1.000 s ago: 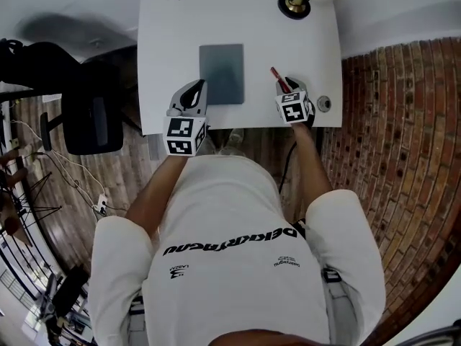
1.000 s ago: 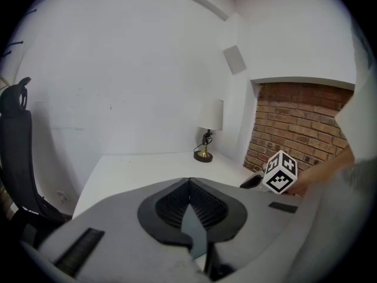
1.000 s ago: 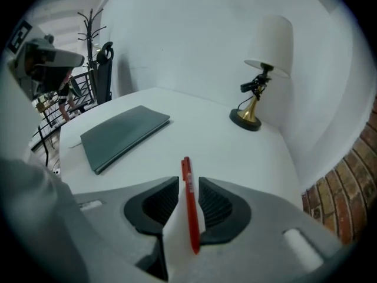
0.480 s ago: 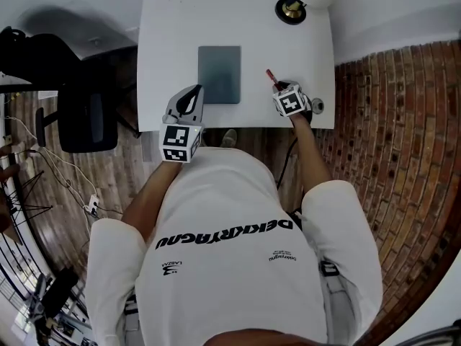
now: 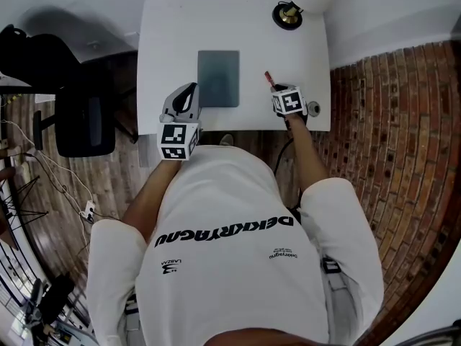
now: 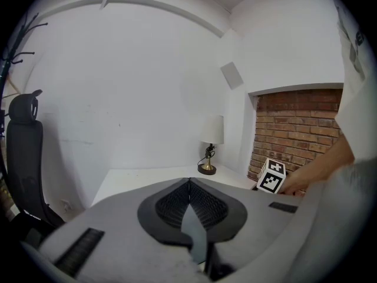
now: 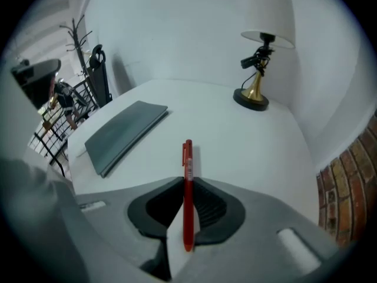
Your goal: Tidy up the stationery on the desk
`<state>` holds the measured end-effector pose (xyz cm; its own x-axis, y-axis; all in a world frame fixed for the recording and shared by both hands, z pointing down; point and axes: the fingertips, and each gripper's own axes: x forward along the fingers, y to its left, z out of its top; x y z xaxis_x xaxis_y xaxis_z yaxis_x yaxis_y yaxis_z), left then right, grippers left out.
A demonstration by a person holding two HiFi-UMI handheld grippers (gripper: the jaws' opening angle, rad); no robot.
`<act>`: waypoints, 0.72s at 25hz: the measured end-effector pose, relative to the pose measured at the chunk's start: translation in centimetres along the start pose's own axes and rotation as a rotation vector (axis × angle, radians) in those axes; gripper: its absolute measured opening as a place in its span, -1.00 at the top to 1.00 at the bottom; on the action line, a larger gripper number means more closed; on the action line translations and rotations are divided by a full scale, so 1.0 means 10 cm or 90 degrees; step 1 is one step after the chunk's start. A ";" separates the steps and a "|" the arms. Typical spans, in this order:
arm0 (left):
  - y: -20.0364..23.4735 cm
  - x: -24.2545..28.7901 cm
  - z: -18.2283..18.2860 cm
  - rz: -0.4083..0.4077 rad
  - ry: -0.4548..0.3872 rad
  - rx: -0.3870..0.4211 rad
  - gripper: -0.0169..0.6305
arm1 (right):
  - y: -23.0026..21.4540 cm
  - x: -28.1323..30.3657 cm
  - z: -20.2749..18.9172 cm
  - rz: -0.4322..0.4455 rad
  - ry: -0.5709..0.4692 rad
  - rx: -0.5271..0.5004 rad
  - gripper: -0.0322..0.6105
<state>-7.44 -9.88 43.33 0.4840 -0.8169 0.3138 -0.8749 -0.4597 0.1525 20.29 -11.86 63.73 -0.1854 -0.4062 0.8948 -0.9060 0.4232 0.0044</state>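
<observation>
A red pen (image 7: 188,181) lies on the white desk (image 5: 173,27), right of a grey notebook (image 5: 218,78). My right gripper (image 7: 187,184) points steeply down at the pen's near end. Its jaws have just been closing, and the pads now press the pen from both sides. From the head view, the pen (image 5: 268,79) sticks out beyond the right gripper (image 5: 279,90). My left gripper (image 5: 189,94) hovers shut and empty at the desk's near edge, left of the notebook. Seen from the left gripper (image 6: 189,181), its pads meet with nothing between them.
A brass lamp (image 5: 289,14) with a white shade stands at the far right of the desk. A small round fitting (image 5: 312,108) sits at the near right corner. A black office chair (image 5: 83,117) stands left of the desk, and a brick wall (image 5: 389,121) runs along the right.
The left gripper has drifted a little, staying shut at the desk's near edge. The right gripper has stayed over the pen's near end.
</observation>
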 end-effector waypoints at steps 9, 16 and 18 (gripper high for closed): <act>0.07 -0.02 -0.10 0.012 0.022 0.011 0.95 | 0.39 0.08 0.45 0.117 -0.064 0.293 0.75; 0.12 -0.08 -0.14 0.018 0.033 0.002 0.95 | 0.65 0.29 0.57 0.154 -0.057 0.397 0.75; 0.15 -0.08 -0.15 0.022 0.034 -0.001 0.95 | 0.70 0.34 0.61 0.155 -0.054 0.406 0.74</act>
<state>-9.22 -9.37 44.74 0.4514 -0.8124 0.3692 -0.8913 -0.4305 0.1426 11.04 -15.20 64.10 -0.4177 -0.4323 0.7992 -0.8770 -0.0383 -0.4790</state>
